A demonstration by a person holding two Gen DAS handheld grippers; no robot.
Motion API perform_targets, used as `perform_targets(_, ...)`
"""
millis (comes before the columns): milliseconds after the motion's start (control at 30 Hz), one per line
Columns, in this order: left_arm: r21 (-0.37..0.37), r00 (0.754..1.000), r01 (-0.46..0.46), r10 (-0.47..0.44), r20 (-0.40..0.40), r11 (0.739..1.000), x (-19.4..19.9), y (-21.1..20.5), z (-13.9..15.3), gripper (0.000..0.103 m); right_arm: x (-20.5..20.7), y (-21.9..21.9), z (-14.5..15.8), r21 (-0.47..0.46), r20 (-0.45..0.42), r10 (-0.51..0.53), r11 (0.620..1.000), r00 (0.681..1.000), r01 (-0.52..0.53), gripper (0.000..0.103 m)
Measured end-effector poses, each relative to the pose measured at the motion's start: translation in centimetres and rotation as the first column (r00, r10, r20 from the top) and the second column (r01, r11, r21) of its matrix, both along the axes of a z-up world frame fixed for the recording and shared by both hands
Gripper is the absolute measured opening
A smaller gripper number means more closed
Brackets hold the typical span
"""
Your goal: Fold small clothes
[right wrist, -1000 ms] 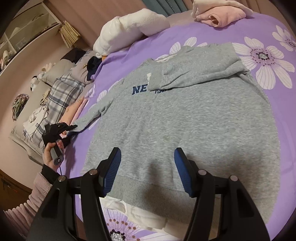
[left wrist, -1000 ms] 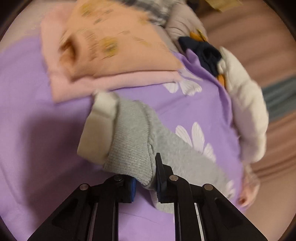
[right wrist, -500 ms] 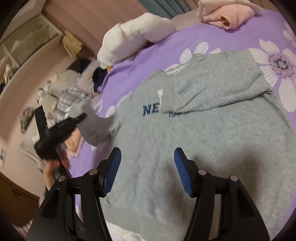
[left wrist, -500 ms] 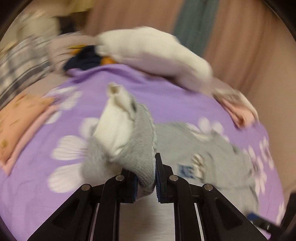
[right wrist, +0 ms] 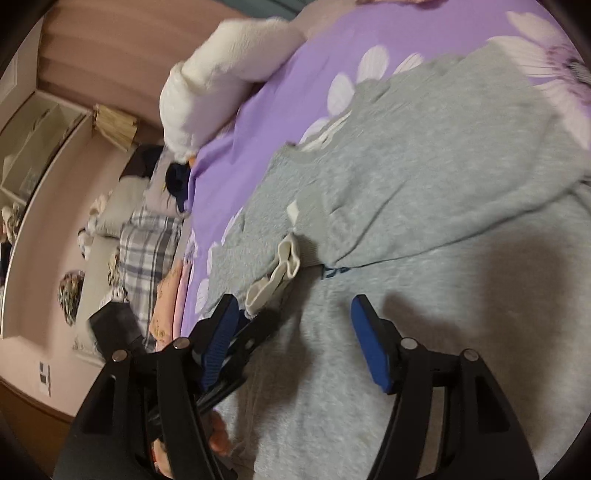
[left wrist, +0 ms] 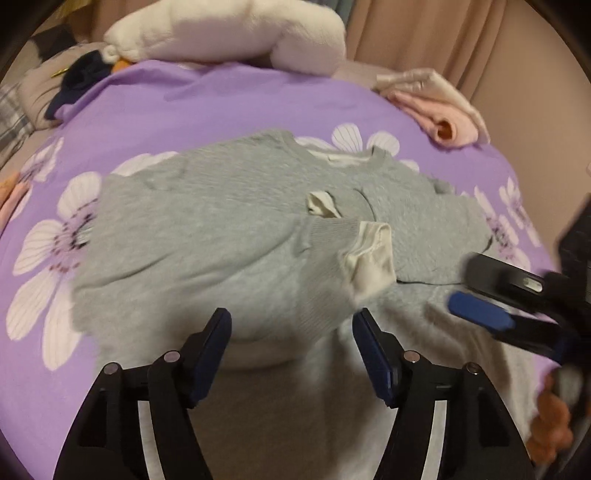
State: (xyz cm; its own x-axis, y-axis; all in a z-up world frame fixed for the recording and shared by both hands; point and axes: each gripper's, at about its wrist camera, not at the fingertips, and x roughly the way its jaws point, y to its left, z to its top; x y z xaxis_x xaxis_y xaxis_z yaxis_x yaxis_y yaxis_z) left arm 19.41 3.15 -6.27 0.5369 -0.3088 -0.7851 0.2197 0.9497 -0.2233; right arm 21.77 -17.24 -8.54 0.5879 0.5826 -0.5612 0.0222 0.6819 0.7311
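Observation:
A grey sweatshirt (left wrist: pixel 207 229) with a white lining lies flat on the purple flowered bed sheet (left wrist: pixel 221 107). Its left sleeve is folded across the chest, white cuff (left wrist: pixel 369 258) pointing right. My left gripper (left wrist: pixel 291 332) hovers over that sleeve with its jaws opening; the sleeve lies below and between them, the pads off it. My right gripper (left wrist: pixel 461 284) comes in from the right above the sweatshirt's body. In the right wrist view my right gripper (right wrist: pixel 295 332) is open and opening a little more over the sweatshirt (right wrist: pixel 443 184), holding nothing, beside the cuff (right wrist: pixel 280 273).
A white plush pillow (left wrist: pixel 229 33) lies at the head of the bed. Folded pink clothes (left wrist: pixel 436 114) sit at the far right corner. Folded peach clothes (right wrist: pixel 166 306) and a plaid cloth (right wrist: pixel 144 251) lie off the sheet's left side. Curtains hang behind.
My left gripper carried the sleeve from the left across the sweatshirt, then its jaws spread and let the sleeve drop. My right gripper moved closer over the sweatshirt's body.

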Motion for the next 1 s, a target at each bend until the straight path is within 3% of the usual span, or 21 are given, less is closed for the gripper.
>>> perform_targets(200,-0.054,0.995,-0.100,0.100,0.008,0.994,-1.3,4.8,0.9,0.068,3.2,3.0,-1.1,0.016,-0.031,0.045,0.999,0.998,-0.045,0.065)
perform_targets(267,-0.073,0.991,-0.136,0.135,-0.011,0.988,-1.6,6.4,0.8,0.068,4.3,4.0,-1.5,-0.029,-0.063,0.048,0.998,0.997,-0.050,0.064)
perform_targets(333,-0.100,0.988,-0.157,0.155,-0.026,0.983,-1.9,7.4,0.6,0.068,5.2,4.8,-2.2,-0.139,-0.137,-0.001,0.990,0.991,-0.019,0.062)
perform_targets(400,-0.120,0.983,-0.184,0.180,-0.047,0.976,-2.2,8.5,0.2,0.068,5.4,5.5,-2.1,-0.181,-0.137,-0.007,0.983,0.991,-0.018,0.058)
perform_targets(433,-0.134,0.981,-0.192,0.186,-0.056,0.972,-2.4,9.1,0.0,0.068,5.5,5.8,-1.9,-0.209,-0.131,-0.001,0.978,0.991,-0.027,0.053)
perform_targets(467,-0.151,0.979,-0.201,0.193,-0.066,0.968,-2.5,9.5,-0.2,0.068,5.5,6.3,-1.7,-0.257,-0.121,0.007,0.966,0.993,-0.038,0.036)
perform_targets(533,-0.180,0.975,-0.219,0.207,-0.083,0.959,-2.7,10.2,-0.6,0.068,5.5,7.1,-1.2,-0.335,-0.099,0.024,0.941,0.995,-0.056,0.012)
perform_targets(567,-0.186,0.974,-0.224,0.211,-0.089,0.957,-2.7,10.4,-0.7,0.068,5.5,7.2,-0.9,-0.342,-0.084,0.032,0.938,0.996,-0.059,0.008)
perform_targets(733,-0.194,0.974,-0.226,0.215,-0.077,0.954,-2.8,10.9,-0.3,0.068,4.4,6.4,3.9,-0.359,0.099,0.047,0.933,0.994,-0.009,0.004)
perform_targets(833,-0.205,0.973,-0.230,0.219,-0.076,0.951,-2.4,10.9,-0.2,0.068,5.1,4.9,5.6,-0.383,0.139,-0.008,0.922,0.990,0.061,0.002)
perform_targets(933,-0.201,0.973,-0.230,0.219,-0.073,0.952,-2.1,10.7,-0.2,0.068,5.8,3.6,5.0,-0.415,0.096,-0.042,0.906,0.995,0.078,0.003)
perform_targets(1000,-0.205,0.973,-0.228,0.218,-0.072,0.952,-2.0,10.7,-0.1,0.068,6.1,2.6,2.8,-0.389,0.010,-0.041,0.920,0.999,0.042,0.007)
